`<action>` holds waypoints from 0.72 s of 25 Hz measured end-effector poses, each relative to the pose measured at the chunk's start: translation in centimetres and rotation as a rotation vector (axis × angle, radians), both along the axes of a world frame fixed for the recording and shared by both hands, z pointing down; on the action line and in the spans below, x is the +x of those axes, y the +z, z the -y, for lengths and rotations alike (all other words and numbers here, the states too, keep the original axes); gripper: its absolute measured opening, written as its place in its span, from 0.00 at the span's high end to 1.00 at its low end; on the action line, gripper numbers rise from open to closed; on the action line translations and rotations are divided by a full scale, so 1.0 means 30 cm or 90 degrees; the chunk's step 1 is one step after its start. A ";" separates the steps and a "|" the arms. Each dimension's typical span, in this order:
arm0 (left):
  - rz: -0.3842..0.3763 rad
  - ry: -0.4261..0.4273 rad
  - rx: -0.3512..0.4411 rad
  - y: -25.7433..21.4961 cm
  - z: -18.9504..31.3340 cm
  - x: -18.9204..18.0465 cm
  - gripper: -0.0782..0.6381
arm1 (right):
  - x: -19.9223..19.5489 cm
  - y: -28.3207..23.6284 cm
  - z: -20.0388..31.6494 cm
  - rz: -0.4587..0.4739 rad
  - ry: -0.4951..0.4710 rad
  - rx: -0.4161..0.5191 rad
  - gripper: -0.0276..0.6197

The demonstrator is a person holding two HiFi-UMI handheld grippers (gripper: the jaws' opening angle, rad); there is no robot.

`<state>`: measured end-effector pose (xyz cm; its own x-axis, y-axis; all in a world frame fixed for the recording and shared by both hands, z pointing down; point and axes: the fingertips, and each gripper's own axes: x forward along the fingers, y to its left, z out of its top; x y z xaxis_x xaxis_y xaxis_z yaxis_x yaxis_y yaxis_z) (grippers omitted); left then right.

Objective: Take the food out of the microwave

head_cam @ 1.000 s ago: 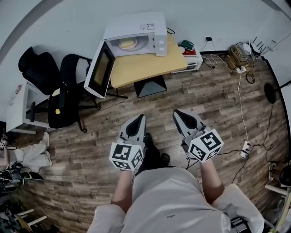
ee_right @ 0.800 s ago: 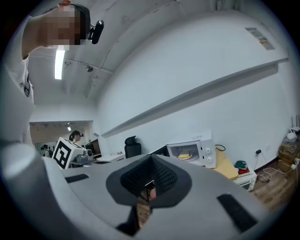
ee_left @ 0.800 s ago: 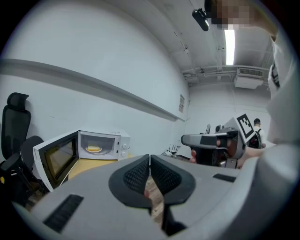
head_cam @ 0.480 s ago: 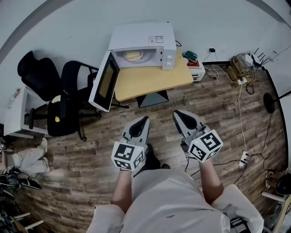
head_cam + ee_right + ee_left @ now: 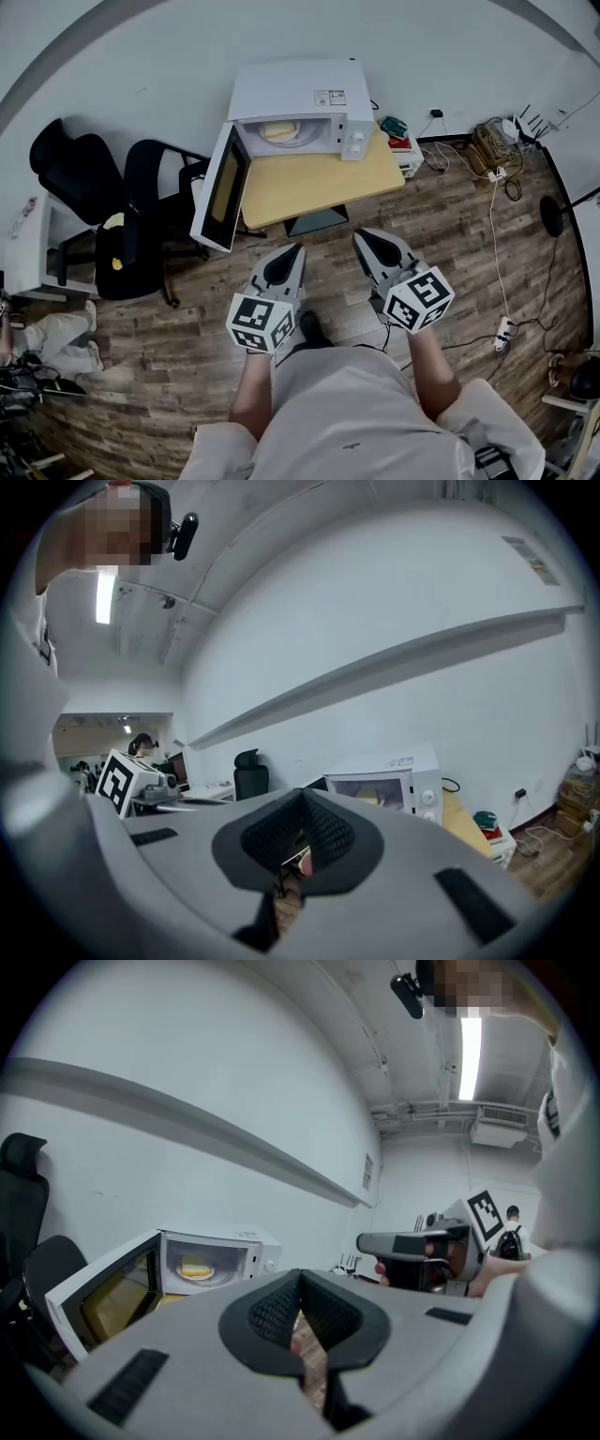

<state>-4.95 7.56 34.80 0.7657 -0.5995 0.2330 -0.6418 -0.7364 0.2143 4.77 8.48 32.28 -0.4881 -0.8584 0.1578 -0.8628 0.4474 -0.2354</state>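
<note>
Both forearms reach forward side by side. The left gripper [image 5: 293,249] and right gripper [image 5: 362,235] are held nearly level, jaws closed on nothing, short of the desk's [image 5: 309,187] near edge. At its far edge stands the microwave [image 5: 291,92], door [image 5: 223,187] swung left. Inside it the yellow food [image 5: 279,130] lies flat, its longer side across the opening.

One microwave [image 5: 295,94] with one door [image 5: 220,187]; one food item [image 5: 279,130] on one plate [image 5: 294,135] inside. One tabletop [image 5: 319,183]. Two chairs: far chair [image 5: 66,155], near chair [image 5: 141,211]. Two tongs: left tongs [image 5: 290,250], right tongs [image 5: 363,238], each carrying one marker cube [image 5: 261,322]. One power strip [image 5: 505,328] on the floor [image 5: 469,244]. Two legs [image 5: 56,328] of one further person at the lower left
</note>
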 end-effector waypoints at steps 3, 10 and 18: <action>0.000 0.004 0.003 0.005 0.039 -0.022 0.88 | -0.023 0.011 0.035 -0.003 0.004 -0.003 0.96; 0.000 0.002 0.001 0.021 0.074 -0.071 0.88 | -0.100 0.057 0.061 -0.009 -0.009 -0.032 0.96; 0.001 -0.016 -0.009 0.062 0.103 -0.104 0.88 | -0.137 0.111 0.111 -0.015 -0.024 -0.060 0.96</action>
<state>-8.06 4.48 36.66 0.7497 -0.6156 0.2428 -0.6608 -0.7165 0.2238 0.66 5.13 35.60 -0.5156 -0.8198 0.2493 -0.8513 0.4569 -0.2580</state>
